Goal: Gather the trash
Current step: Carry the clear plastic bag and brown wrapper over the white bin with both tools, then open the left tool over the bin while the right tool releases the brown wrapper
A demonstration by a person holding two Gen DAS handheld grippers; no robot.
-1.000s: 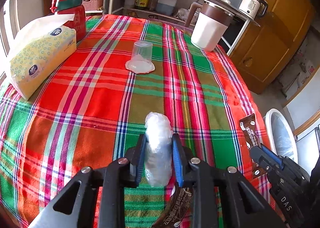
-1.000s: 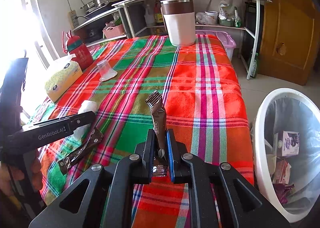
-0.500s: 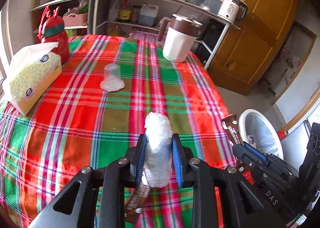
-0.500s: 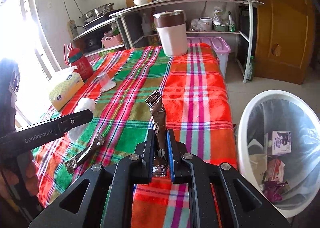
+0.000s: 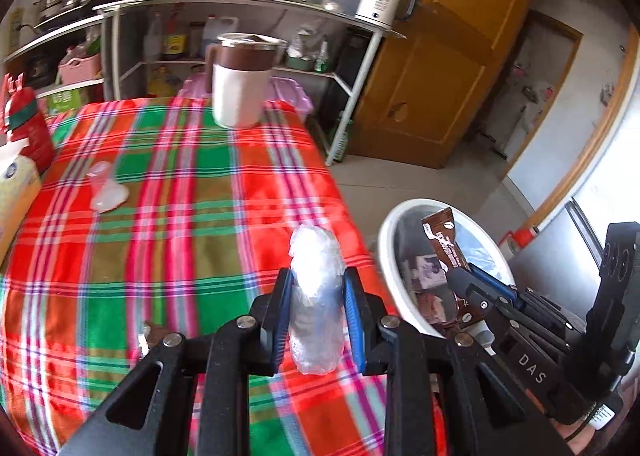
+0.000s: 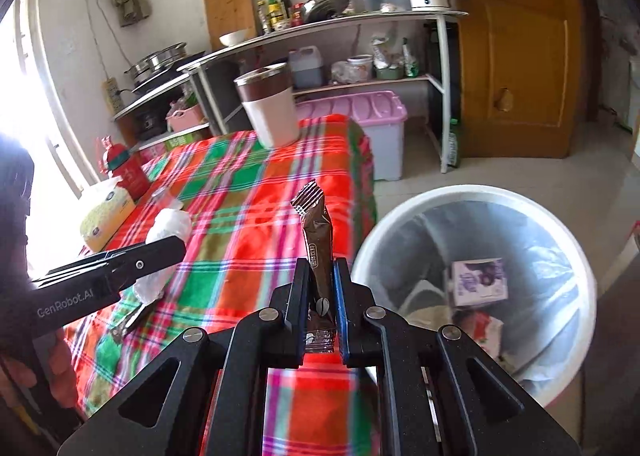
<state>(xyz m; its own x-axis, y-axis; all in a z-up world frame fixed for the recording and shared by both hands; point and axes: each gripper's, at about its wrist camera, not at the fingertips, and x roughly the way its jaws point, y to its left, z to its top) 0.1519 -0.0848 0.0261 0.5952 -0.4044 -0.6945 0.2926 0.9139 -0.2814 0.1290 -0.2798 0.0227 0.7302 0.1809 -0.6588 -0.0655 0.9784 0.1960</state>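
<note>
My left gripper (image 5: 316, 296) is shut on a crumpled clear plastic wad (image 5: 317, 296) and holds it above the table's right edge; the wad also shows in the right wrist view (image 6: 164, 248). My right gripper (image 6: 322, 288) is shut on a brown coffee sachet (image 6: 316, 240), upright, just left of the white trash bin (image 6: 560, 224). In the left wrist view the sachet (image 5: 444, 244) hangs over the bin's rim (image 5: 390, 232). Another brown wrapper (image 6: 134, 316) lies on the plaid cloth under the left gripper. The bin holds a purple carton (image 6: 478, 282) and other trash.
On the plaid table (image 5: 180, 196) stand an overturned clear cup (image 5: 102, 184), a tissue box (image 6: 106, 216), a red bottle (image 5: 28, 128) and a white-brown jug (image 5: 240, 84). Shelves (image 6: 320, 40), a pink-lidded box (image 6: 368, 128) and a wooden door (image 6: 520, 56) lie behind.
Both grippers have swung right, off the table toward the bin, carrying the wad and the sachet. The bin now fills much more of both views.
</note>
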